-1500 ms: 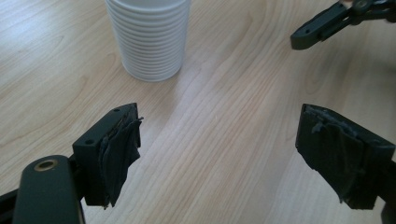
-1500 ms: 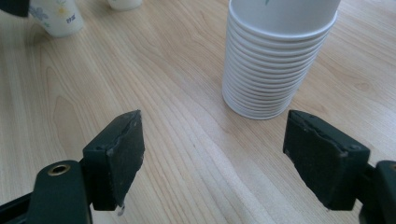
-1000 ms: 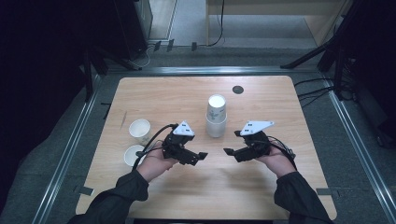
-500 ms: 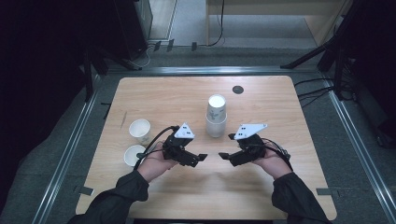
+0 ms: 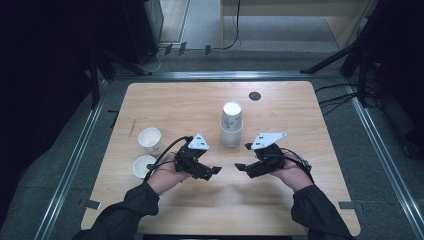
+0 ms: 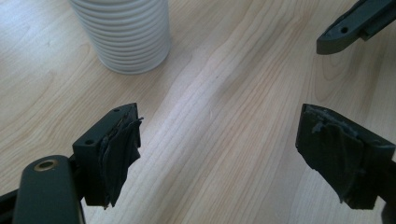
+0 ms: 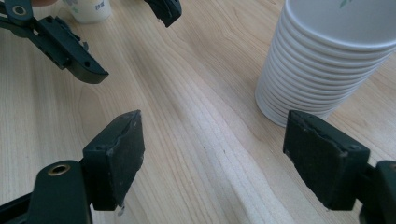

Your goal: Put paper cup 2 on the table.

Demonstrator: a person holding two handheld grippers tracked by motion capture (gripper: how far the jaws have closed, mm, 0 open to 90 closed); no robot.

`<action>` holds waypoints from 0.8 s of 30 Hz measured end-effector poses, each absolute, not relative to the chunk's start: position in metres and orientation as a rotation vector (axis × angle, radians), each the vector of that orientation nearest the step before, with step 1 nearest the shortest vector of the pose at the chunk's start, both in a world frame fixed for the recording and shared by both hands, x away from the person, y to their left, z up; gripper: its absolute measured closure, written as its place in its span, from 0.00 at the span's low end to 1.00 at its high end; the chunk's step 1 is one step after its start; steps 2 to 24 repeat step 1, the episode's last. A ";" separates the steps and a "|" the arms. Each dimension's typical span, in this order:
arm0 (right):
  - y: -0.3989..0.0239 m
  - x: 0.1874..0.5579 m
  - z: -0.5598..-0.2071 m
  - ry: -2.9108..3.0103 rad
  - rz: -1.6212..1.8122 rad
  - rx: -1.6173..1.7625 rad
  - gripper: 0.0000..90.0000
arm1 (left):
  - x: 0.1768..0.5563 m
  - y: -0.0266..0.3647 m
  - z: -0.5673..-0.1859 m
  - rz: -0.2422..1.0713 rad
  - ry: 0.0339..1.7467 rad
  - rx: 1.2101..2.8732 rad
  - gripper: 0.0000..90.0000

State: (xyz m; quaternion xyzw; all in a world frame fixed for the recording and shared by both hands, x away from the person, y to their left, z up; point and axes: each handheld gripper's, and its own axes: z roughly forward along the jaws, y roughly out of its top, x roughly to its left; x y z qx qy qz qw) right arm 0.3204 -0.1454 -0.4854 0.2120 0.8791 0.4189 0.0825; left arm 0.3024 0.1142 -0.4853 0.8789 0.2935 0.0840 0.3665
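Both the left tongs (image 5: 216, 170) and the right tongs (image 5: 241, 157) hover spread and empty over the desk (image 5: 200, 105), facing each other just in front of the stack of cups (image 5: 231, 125).

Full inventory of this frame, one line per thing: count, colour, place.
stack of paper cups: one stack, white, upright at the table's middle, just beyond the grippers.
single paper cups: two, white, upright and open-topped near the left edge, one in front of the other.
round insert: one, dark, far side of the tabletop.
table: one, light wood, on a grey floor with metal rails.
left gripper: one, black with a grey plate, jaws open, nothing between them, pointing at the other gripper.
right gripper: one, black with a grey plate, jaws open, empty.
sleeves: two, dark, coming in from the near edge.
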 end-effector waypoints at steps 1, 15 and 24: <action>-0.145 0.321 -0.486 2.626 1.250 0.633 0.23 | 0.302 0.114 -0.486 0.222 0.754 2.261 0.16; -0.145 0.321 -0.486 2.626 1.250 0.633 0.23 | 0.302 0.114 -0.486 0.222 0.754 2.261 0.16; -0.145 0.321 -0.486 2.626 1.250 0.633 0.23 | 0.302 0.114 -0.486 0.222 0.754 2.261 0.16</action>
